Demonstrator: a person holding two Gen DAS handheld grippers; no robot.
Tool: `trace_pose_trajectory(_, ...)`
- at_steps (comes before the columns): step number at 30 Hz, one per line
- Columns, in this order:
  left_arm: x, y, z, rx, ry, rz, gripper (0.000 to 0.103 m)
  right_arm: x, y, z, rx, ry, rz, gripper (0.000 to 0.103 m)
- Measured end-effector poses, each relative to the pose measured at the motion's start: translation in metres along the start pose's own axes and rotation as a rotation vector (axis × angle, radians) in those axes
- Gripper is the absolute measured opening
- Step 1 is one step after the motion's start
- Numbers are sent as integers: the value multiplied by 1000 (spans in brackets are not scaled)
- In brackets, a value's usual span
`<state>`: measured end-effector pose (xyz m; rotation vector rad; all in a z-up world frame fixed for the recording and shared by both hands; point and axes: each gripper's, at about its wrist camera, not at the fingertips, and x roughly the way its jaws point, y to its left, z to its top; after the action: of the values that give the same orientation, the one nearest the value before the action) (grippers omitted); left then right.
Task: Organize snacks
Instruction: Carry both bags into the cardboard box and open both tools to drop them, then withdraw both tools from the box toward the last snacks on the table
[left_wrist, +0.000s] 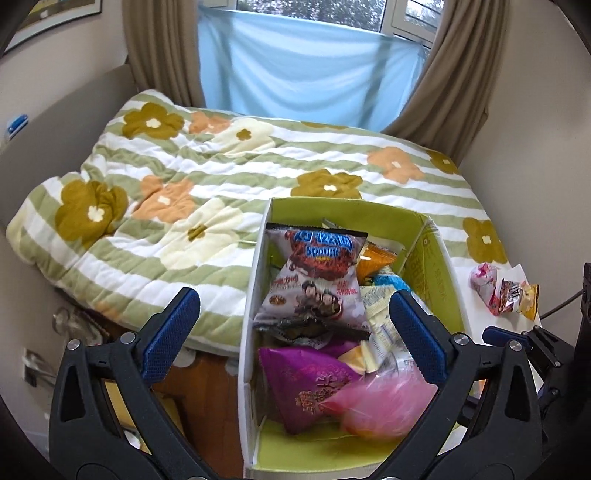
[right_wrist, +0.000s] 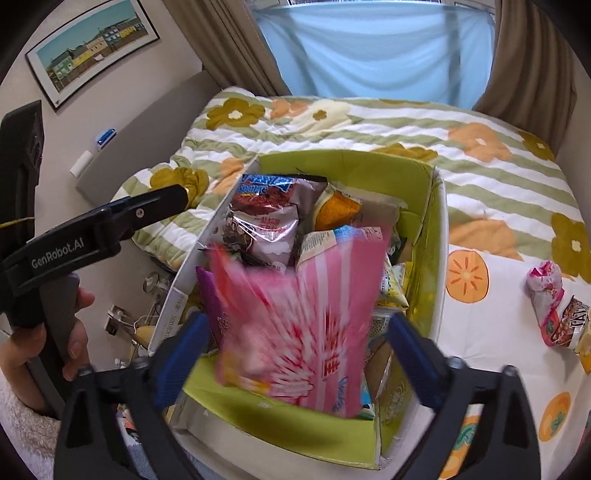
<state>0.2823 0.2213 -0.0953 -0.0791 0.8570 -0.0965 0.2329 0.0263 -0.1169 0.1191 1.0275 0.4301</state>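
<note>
L hand-held gripper (left_wrist: 291, 325): wide, empty | R hand-held gripper (right_wrist: 295, 328): wide, blurred pink snack bag (right_wrist: 295, 325) btwn jaws, ungripped | green box (right_wrist: 432, 229) on bed (right_wrist: 498, 184)

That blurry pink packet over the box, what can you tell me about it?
The pink snack packet is a flat, glossy plastic bag with red and white stripes and some red lettering too smeared to read. It is motion-blurred, roughly upright and slightly tilted, over the near end of the green cardboard box, above the other snacks. It sits between the right gripper's blue fingers, which stand wide apart and do not press it.
</note>
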Motion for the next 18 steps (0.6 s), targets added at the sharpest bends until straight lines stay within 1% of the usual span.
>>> trace_pose_trajectory(4,-3,-1,-9,2,4,-7,102,1,-1,-9,2,2,-26,102)
trace_pose_trajectory(6,-6,-3,-13,5,6,-13,102,-1,-1,-13,11,17,-11,102)
trace_pose_trajectory(8,-10,-5,-16,11,-7,-25,102,-5,1,-16,19,15,-6,102)
trace_pose_trajectory(13,-20,-15,-17,35,-33,-62,102,-19,2,-24,25,-6,-55,102)
trace_pose_trajectory(18,-27,-40,-18,87,-50,-109,102,-40,-3,-30,36,-50,-107,102)
